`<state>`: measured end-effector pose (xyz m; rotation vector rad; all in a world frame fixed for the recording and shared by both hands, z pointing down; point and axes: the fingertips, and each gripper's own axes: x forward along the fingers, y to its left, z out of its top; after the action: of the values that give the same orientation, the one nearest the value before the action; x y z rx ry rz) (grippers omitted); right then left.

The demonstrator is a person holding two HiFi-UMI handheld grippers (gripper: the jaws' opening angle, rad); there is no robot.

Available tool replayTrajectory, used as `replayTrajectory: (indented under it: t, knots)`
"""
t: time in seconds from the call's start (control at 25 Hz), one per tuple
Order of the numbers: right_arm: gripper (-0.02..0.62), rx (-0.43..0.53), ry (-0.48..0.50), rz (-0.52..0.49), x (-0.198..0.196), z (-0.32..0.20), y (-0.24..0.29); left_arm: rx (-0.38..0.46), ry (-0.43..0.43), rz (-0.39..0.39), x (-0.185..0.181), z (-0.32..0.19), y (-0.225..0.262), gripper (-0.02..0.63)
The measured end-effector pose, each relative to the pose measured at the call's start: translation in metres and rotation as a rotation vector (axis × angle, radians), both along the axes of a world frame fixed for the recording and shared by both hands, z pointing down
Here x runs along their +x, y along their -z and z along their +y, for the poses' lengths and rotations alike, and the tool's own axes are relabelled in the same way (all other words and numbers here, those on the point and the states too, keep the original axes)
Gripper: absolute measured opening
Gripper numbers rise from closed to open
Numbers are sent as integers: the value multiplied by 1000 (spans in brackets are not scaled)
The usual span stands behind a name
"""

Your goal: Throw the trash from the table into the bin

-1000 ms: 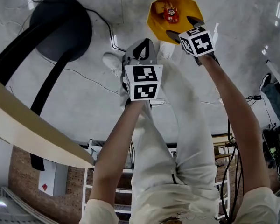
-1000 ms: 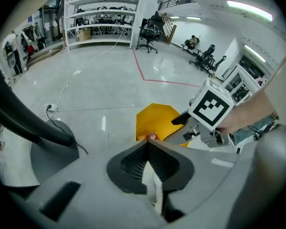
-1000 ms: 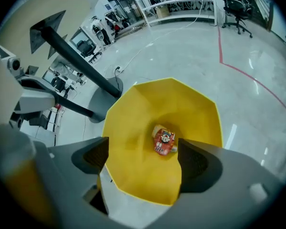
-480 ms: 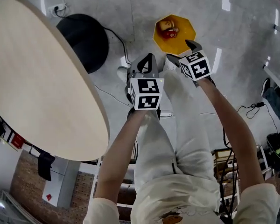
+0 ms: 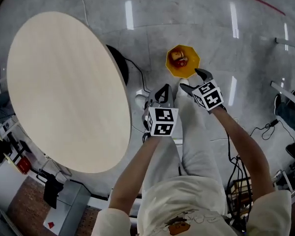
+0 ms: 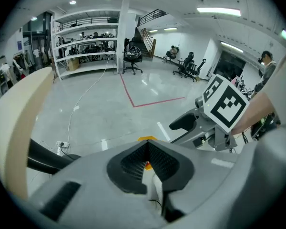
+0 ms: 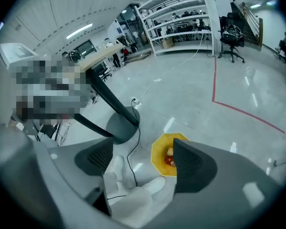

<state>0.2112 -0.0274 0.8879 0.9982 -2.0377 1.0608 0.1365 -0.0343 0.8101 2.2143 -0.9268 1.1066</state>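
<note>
Head view looks down on a yellow eight-sided bin (image 5: 187, 70) standing on the glossy grey floor (image 5: 250, 48), just beyond the two grippers and apart from the round pale wooden table (image 5: 64, 87) at the left. Inside the bin, toward its far-left edge, lies the trash (image 5: 179, 59): a red piece touching a paler yellowish one, perhaps crumpled wrappers, though they are too small to be sure. The left gripper (image 5: 162, 89) hangs near the table's right edge with its jaws pressed together at the tips and nothing pinched. The right gripper (image 5: 193, 80) hovers at the bin's near edge. Its jaws are spread wide after just narrowing a little, with nothing between them. Through that gap the right gripper view shows the bin and a white shoe (image 7: 152, 185).
</note>
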Motion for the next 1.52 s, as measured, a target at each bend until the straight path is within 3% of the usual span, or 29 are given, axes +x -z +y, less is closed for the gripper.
replayTrajectory:
  t: [0.28, 0.44, 0.64, 0.84, 1.0, 1.12, 1.24, 1.52]
  knots:
    - [362, 35, 58, -6, -23, 36, 76, 40, -46, 33, -6, 23, 74, 6]
    - [334, 53, 79, -16, -41, 61, 111, 4, -91, 68, -17, 39, 96, 6]
    - [290, 62, 60, -56, -70, 90, 158, 8, -71, 83, -47, 58, 128, 6]
    - [241, 54, 74, -22, -93, 100, 174, 1, -41, 109, -76, 80, 153, 6]
    - [181, 108, 114, -1, -109, 75, 199, 61, 48, 129, -110, 74, 179, 6]
    - [109, 168, 120, -3, -121, 50, 226, 101, 157, 155, -138, 63, 204, 6]
    - [6, 165, 82, -17, -130, 42, 244, 123, 240, 190, -162, 60, 224, 6]
    - [6, 236, 70, -102, -154, 19, 295, 214, 335, 230, -200, 38, 259, 6]
